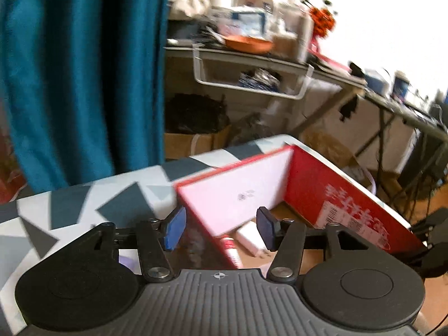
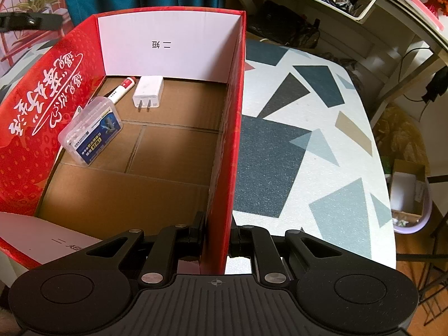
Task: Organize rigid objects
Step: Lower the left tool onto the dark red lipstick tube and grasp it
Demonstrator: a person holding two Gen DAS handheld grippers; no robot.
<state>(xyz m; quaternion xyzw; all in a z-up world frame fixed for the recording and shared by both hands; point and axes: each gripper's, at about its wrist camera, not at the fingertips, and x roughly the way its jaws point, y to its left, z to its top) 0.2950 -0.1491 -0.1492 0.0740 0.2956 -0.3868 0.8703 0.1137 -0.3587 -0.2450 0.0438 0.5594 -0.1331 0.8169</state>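
A red cardboard box (image 2: 235, 128) with white end flaps stands open on the patterned table (image 2: 322, 128). On its brown floor lie a white plug charger (image 2: 148, 91), a red-and-white marker (image 2: 123, 89) and a clear plastic case (image 2: 91, 131) with a blue label, which leans on the left wall. My right gripper (image 2: 217, 240) is shut on the box's right wall near the corner closest to me. My left gripper (image 1: 221, 228) hovers open over the box (image 1: 308, 179) edge, above the charger (image 1: 250, 238) and marker (image 1: 231, 250). A blurred clear shape shows near its left pad (image 1: 175, 228).
A teal curtain (image 1: 84, 70) hangs behind the table (image 1: 84, 204). Beyond it stand cluttered shelves with a white wire basket (image 1: 252, 84) and folding tables. A lilac bin (image 2: 411, 204) sits on the floor right of the table. A red chair (image 2: 25, 8) stands at far left.
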